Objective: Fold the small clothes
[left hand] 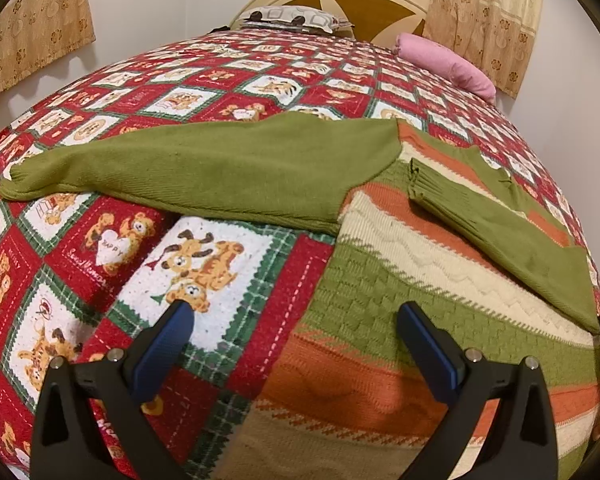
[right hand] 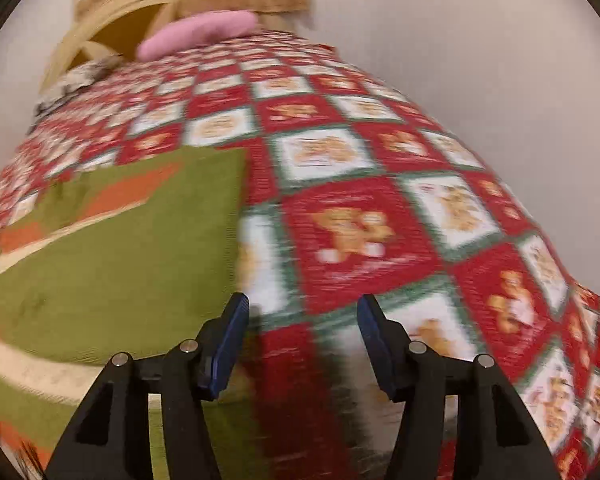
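From my left wrist camera, the left tongs (left hand: 296, 312) stand wide apart with nothing between them, hovering over the bed's teddy-bear quilt (left hand: 112, 248) and the striped knit sweater (left hand: 384, 276). One green sleeve (left hand: 204, 172) stretches out left; the other sleeve (left hand: 500, 224) lies folded across the body. From my right wrist camera, blurred, the right tongs (right hand: 303, 312) are parted and empty above the quilt (right hand: 360, 236), with the sweater (right hand: 132, 264) at left

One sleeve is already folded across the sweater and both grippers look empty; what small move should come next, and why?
Probably the left gripper reaches for the outstretched green sleeve to fold it over the striped sweater. That sleeve lies flat on the quilt, and the left jaws are open and empty.
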A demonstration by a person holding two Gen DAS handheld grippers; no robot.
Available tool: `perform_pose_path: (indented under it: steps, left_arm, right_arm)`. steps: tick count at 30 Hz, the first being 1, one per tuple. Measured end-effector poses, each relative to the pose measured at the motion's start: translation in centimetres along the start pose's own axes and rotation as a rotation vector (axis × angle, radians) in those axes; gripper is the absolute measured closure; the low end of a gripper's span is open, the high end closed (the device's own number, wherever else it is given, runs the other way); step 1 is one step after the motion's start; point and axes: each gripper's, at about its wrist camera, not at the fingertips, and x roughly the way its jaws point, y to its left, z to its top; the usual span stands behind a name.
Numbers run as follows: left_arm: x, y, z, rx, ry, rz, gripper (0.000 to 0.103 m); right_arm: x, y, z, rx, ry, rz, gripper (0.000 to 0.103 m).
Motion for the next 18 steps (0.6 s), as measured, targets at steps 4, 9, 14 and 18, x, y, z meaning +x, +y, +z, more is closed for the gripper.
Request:
perform_pose_path:
  steps: [4, 9, 14, 18]
  left_arm:
    - [0.0, 0.0, 0.0, 0.003, 0.001, 0.004, 0.0]
    - [0.1, -0.2, 0.0, 0.013, 0.007, 0.02, 0.0]
    - [0.0, -0.2, 0.0, 0.007, 0.006, 0.009, 0.0]
    - [0.0, -0.2, 0.0, 0.008, 0.009, 0.004, 0.0]
  right_arm:
    - [-2.2, -1.3, -0.8, 0.08, -0.061, 0.08, 0.058]
    - [-5.2, 3.9, -0.9, -0.063, -0.15, 0.141, 0.058]
    - [-2.5, 9.6, -2.4, -0.198, -0.102, 0.174, 0.058]
    - [-1.6, 10.7, -3.1, -0.237, -0.09, 0.145, 0.056]
